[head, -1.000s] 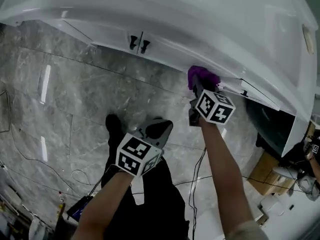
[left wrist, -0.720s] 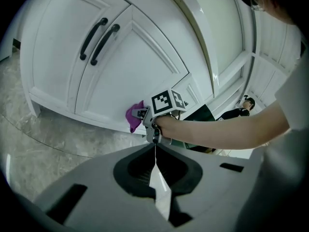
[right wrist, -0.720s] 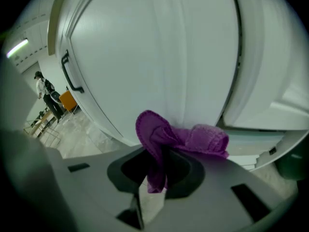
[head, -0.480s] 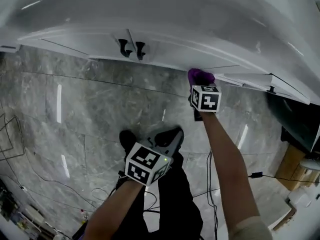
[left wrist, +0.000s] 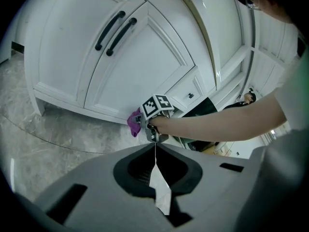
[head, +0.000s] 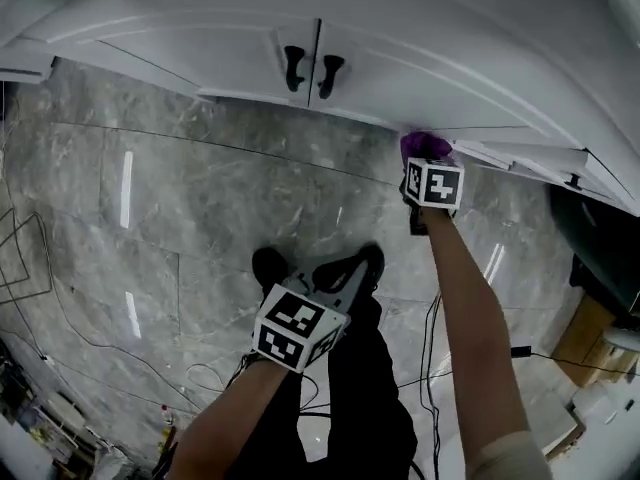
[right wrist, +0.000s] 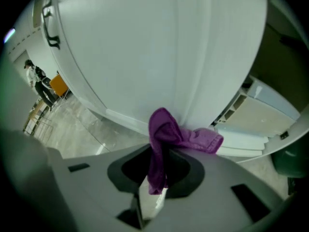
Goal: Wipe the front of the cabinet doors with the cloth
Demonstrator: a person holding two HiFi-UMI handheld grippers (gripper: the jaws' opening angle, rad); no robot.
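- Grey marble floor (head: pixel 200 198) is running under white panelled cabinet doors (head: pixel 250 58).
- Right gripper (right wrist: pixel 157 180) is pinching purple cloth (right wrist: pixel 166 134) against door, low right of black handles (head: pixel 308 68).
- Left gripper (left wrist: pixel 155 178) is idling, closed, empty.
- Wiping likely mid-course; most fronts probably remaining.

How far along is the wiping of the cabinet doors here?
Done: nothing provable; the white cabinet doors show no wiped trace. In hand: right tongs clamp the purple cloth against their lower edge. Left: seemingly most of both door fronts; left tongs hang shut, empty.
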